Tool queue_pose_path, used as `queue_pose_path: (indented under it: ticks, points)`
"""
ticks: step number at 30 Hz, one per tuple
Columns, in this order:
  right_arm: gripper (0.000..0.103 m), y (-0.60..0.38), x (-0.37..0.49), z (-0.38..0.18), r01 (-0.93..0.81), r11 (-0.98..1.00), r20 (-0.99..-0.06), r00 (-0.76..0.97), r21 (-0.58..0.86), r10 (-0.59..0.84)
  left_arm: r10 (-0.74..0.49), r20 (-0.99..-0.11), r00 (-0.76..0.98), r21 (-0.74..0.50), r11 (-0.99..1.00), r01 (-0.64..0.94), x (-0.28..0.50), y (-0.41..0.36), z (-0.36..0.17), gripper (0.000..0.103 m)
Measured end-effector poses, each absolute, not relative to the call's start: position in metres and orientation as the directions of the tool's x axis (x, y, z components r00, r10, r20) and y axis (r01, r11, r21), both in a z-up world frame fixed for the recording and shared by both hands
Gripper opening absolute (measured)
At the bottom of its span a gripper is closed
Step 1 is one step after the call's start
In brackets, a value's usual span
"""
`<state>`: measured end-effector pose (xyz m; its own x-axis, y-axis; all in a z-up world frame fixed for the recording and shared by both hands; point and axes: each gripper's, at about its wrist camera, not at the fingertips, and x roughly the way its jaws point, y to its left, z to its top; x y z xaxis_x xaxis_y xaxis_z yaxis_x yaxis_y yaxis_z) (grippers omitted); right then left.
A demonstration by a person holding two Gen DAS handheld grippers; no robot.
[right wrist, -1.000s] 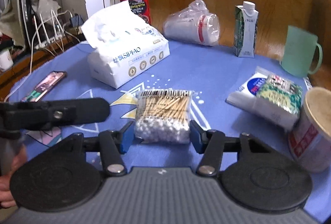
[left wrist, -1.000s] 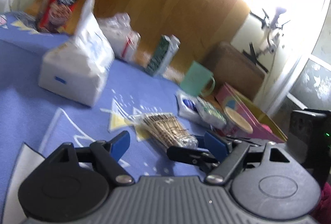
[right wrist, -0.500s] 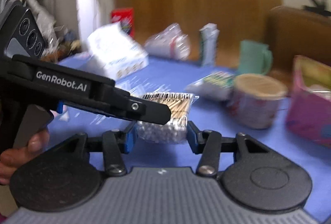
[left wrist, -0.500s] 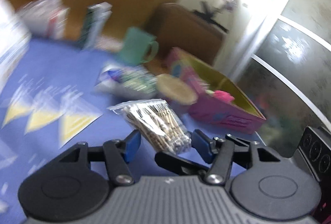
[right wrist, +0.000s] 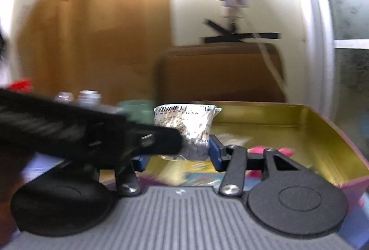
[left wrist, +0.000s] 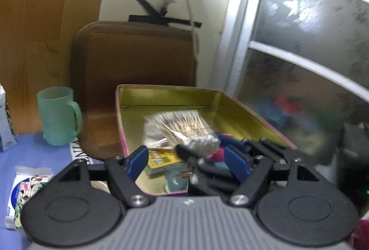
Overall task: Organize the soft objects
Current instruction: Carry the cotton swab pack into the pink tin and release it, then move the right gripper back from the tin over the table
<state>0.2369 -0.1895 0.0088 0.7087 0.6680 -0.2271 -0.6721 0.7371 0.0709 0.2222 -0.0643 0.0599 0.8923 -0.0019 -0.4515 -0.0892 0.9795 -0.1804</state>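
Ahead of the claw we note a brown padded chair back (left wrist: 136, 53), wood-panelled wall (left wrist: 46, 7) left, frosted window (left wrist: 311, 42) right; black tape (left wrist: 161, 18) on the cream wall.

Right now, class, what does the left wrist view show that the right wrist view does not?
Only the left wrist view shows the tissue packet and the carton. Only the right shows the barcode on the cotton swab bag and a red blur far left. Both share the gold tin, green mug and brown chair.

The left hand-held gripper (right wrist: 161, 143) blurs across the right wrist view, hiding the green mug (right wrist: 136, 109).
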Motion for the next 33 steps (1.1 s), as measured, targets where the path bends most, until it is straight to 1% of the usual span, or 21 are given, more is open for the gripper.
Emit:
queue_pose_path:
  ticks: [2,3,4,6,10,13,17,22,26,28,30,33]
  points:
    - [0.058,-0.18,0.263,-0.001,-0.604,0.797,-0.278,0.764,0.012,0.583,-0.009,-0.463,0.887,-0.217,0.971,-0.103,0.22,-0.061,0.056,0.074]
    - [0.058,-0.179,0.273,-0.005,-0.565,0.825,-0.298,0.788,-0.003,0.539,-0.017,-0.459,0.888,-0.228,0.969,-0.099,0.216,-0.06,0.055,0.075]
    - [0.058,-0.184,0.279,-0.008,-0.544,0.839,-0.305,0.797,0.012,0.522,-0.012,-0.45,0.893,-0.226,0.969,-0.101,0.21,-0.059,0.055,0.078]
    - [0.058,-0.197,0.279,-0.007,-0.542,0.838,-0.296,0.791,0.069,0.536,0.012,-0.45,0.893,-0.21,0.971,-0.119,0.203,-0.058,0.054,0.078]
    - [0.058,-0.207,0.263,-0.004,-0.531,0.844,-0.258,0.807,0.078,0.532,0.008,-0.454,0.891,-0.231,0.965,-0.126,0.189,-0.058,0.055,0.078]
    - [0.058,-0.214,0.242,-0.003,-0.534,0.84,-0.234,0.809,0.092,0.54,0.027,-0.465,0.885,-0.202,0.97,-0.136,0.176,-0.063,0.056,0.078]
    - [0.058,-0.221,0.221,-0.001,-0.543,0.826,-0.23,0.794,0.15,0.563,0.059,-0.484,0.873,-0.164,0.974,-0.157,0.153,-0.07,0.055,0.078]
    - [0.058,-0.226,0.195,-0.003,-0.556,0.806,-0.246,0.768,0.202,0.591,0.126,-0.509,0.851,-0.124,0.968,-0.217,0.125,-0.07,0.05,0.08]
    - [0.058,-0.23,0.177,-0.008,-0.563,0.789,-0.273,0.741,0.246,0.614,0.198,-0.55,0.811,-0.089,0.952,-0.292,0.108,-0.062,0.04,0.081]
    - [0.058,-0.228,0.171,-0.011,-0.567,0.778,-0.3,0.719,0.271,0.628,0.229,-0.567,0.791,-0.073,0.943,-0.326,0.1,-0.058,0.035,0.085]
    - [0.059,-0.226,0.166,-0.015,-0.569,0.77,-0.326,0.697,0.29,0.638,0.262,-0.576,0.774,-0.056,0.932,-0.358,0.092,-0.053,0.03,0.093]
    - [0.06,-0.22,0.159,-0.019,-0.568,0.764,-0.355,0.677,0.305,0.645,0.299,-0.588,0.752,-0.036,0.918,-0.394,0.083,-0.045,0.024,0.093]
